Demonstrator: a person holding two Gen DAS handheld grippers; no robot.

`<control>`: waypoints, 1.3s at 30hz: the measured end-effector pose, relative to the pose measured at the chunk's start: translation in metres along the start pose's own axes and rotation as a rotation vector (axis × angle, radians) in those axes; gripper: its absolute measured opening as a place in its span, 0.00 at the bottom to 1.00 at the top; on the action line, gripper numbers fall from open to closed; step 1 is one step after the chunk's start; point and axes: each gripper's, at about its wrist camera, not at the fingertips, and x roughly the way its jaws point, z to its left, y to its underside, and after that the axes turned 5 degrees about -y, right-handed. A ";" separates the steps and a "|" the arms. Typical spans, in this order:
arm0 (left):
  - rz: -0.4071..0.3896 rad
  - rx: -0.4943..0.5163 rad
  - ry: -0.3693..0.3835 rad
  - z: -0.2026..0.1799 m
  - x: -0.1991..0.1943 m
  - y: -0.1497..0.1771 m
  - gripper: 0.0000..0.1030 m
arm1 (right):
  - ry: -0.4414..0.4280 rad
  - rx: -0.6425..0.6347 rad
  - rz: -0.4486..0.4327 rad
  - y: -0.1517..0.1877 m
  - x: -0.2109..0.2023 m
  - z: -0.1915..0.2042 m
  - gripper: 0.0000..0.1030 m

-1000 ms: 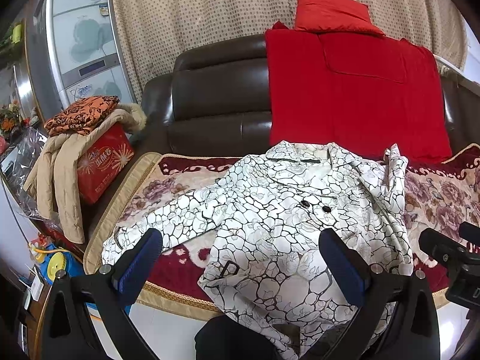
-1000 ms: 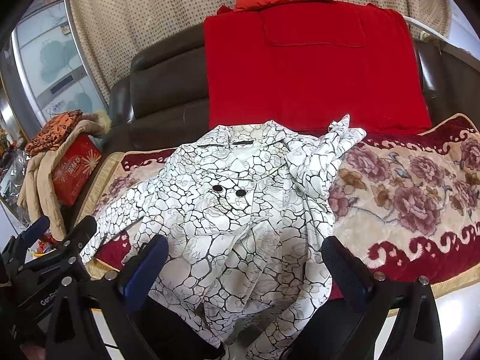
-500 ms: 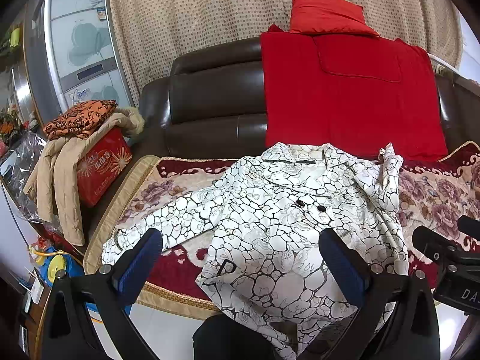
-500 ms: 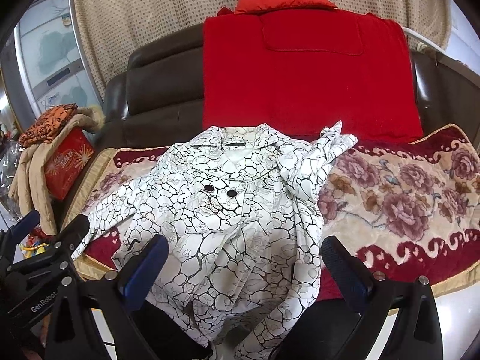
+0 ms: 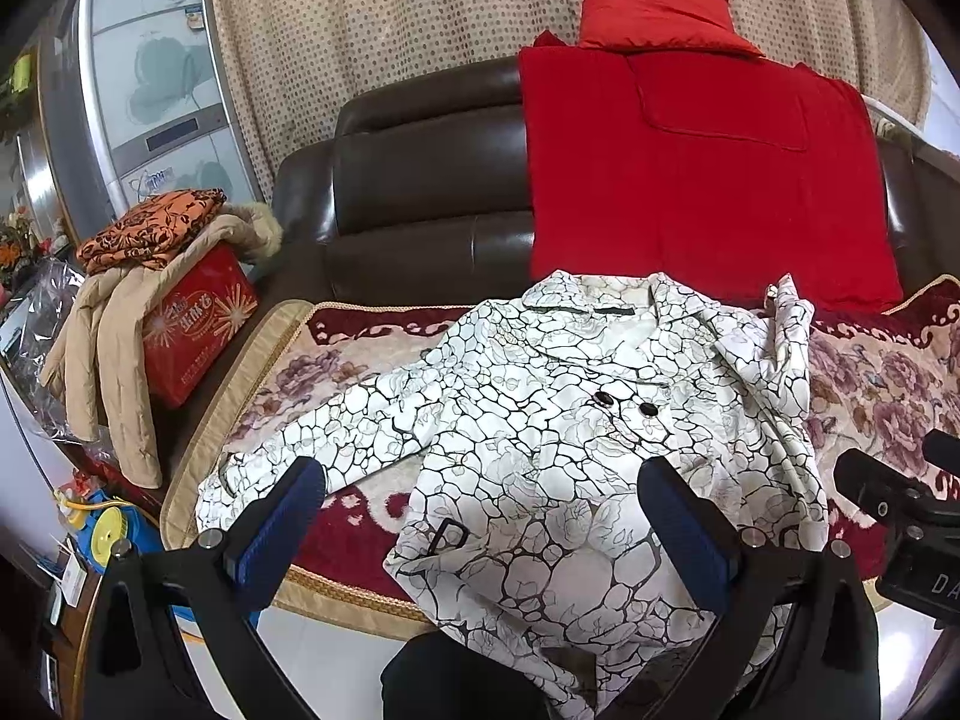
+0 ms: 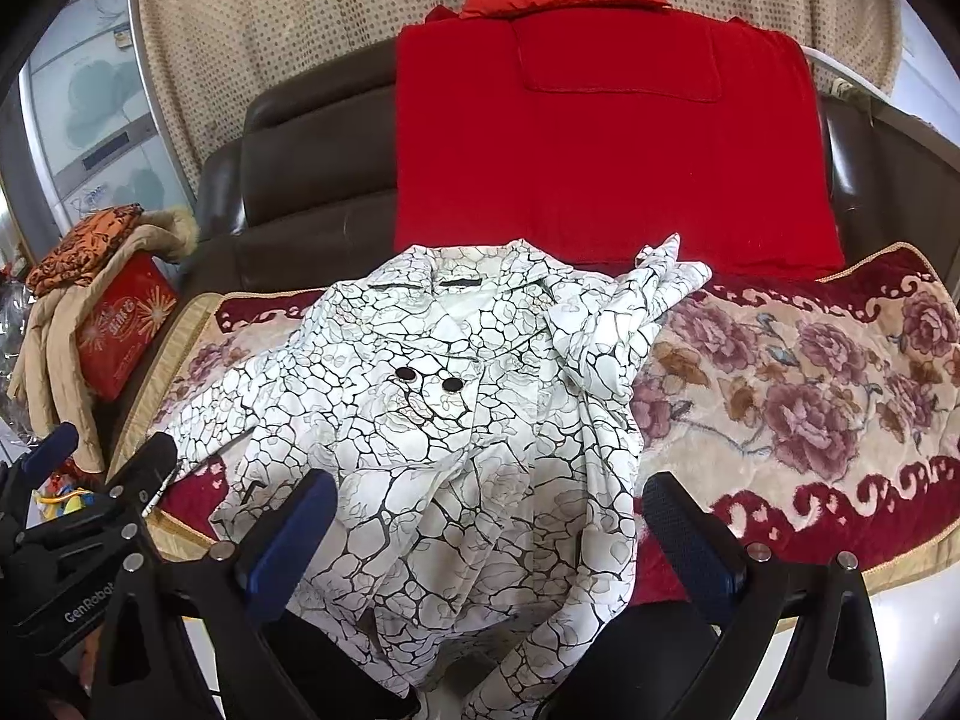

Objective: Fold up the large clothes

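Observation:
A white coat with a black crackle pattern point(image 5: 540, 420) lies face up on the flowered sofa cover point(image 5: 336, 360), collar toward the backrest, two black buttons showing. One sleeve stretches out to the left; the other is bunched up at the right shoulder point(image 6: 648, 282). The hem hangs over the front edge. My left gripper point(image 5: 486, 510) hovers open above the lower coat, holding nothing. My right gripper point(image 6: 492, 516) is open too, over the coat's lower front point(image 6: 468, 450), with nothing between its blue pads.
A dark leather sofa point(image 5: 420, 180) carries a red blanket point(image 5: 690, 180) and a red cushion point(image 5: 654, 6) on its backrest. At the left stands a red box point(image 5: 192, 324) under a beige jacket and an orange cloth. A silver fridge point(image 5: 150, 90) stands behind.
Both grippers have drawn back slightly from the sofa, so the coat sits a little lower and smaller in view. The coat has not moved; both grippers stay open.

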 end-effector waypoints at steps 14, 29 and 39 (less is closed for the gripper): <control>0.259 -0.057 0.117 0.002 0.107 0.026 1.00 | -0.079 0.278 -0.045 -0.033 0.090 -0.125 1.00; 0.304 -0.004 0.091 -0.016 0.164 0.019 1.00 | -0.254 0.844 -0.019 -0.105 0.269 -0.267 1.00; 0.291 -0.043 0.095 -0.002 0.158 0.021 1.00 | -0.184 0.559 -0.042 -0.145 0.267 -0.206 0.20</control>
